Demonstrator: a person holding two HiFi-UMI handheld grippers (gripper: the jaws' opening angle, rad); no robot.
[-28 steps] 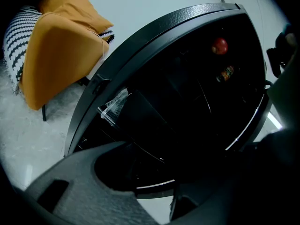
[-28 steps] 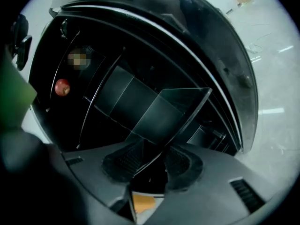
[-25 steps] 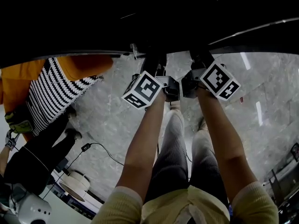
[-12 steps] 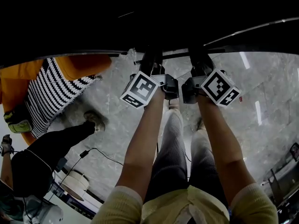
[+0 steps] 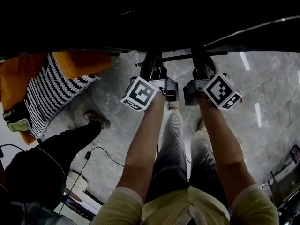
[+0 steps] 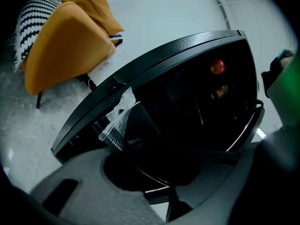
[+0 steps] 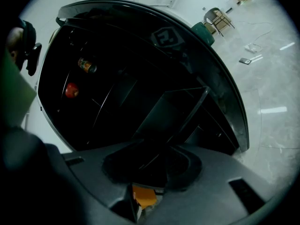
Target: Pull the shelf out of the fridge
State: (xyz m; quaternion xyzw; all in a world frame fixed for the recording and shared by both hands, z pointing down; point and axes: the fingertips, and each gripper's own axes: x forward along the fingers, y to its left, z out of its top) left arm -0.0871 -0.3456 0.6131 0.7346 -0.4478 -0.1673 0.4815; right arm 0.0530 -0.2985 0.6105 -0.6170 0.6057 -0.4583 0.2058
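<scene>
The fridge (image 5: 140, 22) is a dark, open mass at the top of the head view. The front edge of its shelf (image 5: 180, 57) shows as a thin bar. My left gripper (image 5: 151, 62) reaches onto that edge, and its jaws are closing. In the left gripper view the shelf's bright edge (image 6: 152, 190) lies in the narrow gap of the left gripper (image 6: 161, 193), pressed by the jaws. My right gripper (image 5: 200, 60) is at the same bar further right. Its jaws are closing too. The right gripper (image 7: 150, 172) has the shelf (image 7: 173, 111) between its jaws, with a gap still showing.
Deep inside the fridge sit a red round thing (image 6: 217, 66) and a small jar (image 6: 220, 92). A clear ribbed plastic piece (image 6: 117, 121) hangs on the fridge's left wall. An orange chair (image 6: 65, 46) with a striped cloth (image 5: 51, 93) stands left. A person's dark legs (image 5: 51, 158) and a cable (image 5: 101, 151) are nearby.
Both grippers have drawn slightly towards me, and more of the shelf's bar shows below the fridge's dark edge. The person at the left has stepped nearer.
</scene>
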